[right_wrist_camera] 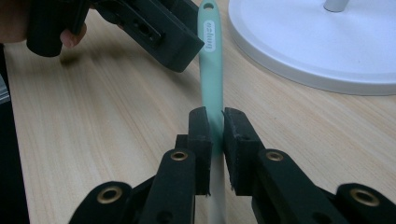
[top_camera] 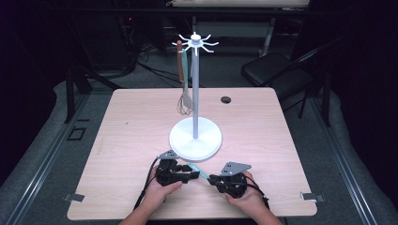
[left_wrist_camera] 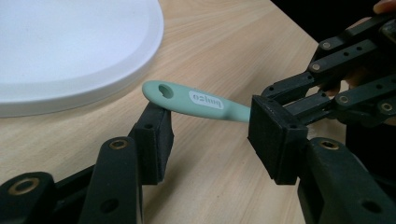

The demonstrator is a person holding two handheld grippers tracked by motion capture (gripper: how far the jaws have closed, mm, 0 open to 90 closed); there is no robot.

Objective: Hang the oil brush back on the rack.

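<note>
My right gripper (right_wrist_camera: 213, 126) clamps the green handle (right_wrist_camera: 210, 70) low over the surface (top_camera: 131, 131), its hole end pointing left between my left gripper's (left_wrist_camera: 208, 140) wide jaws, near the white stand (top_camera: 195, 136).

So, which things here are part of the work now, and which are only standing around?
In the work:
- green handle, clamped by the right gripper
- left gripper, open around its holed end
- white rack, probably where it goes

Only around:
- whisk hanging on the rack
- black chair
- table grommet
</note>
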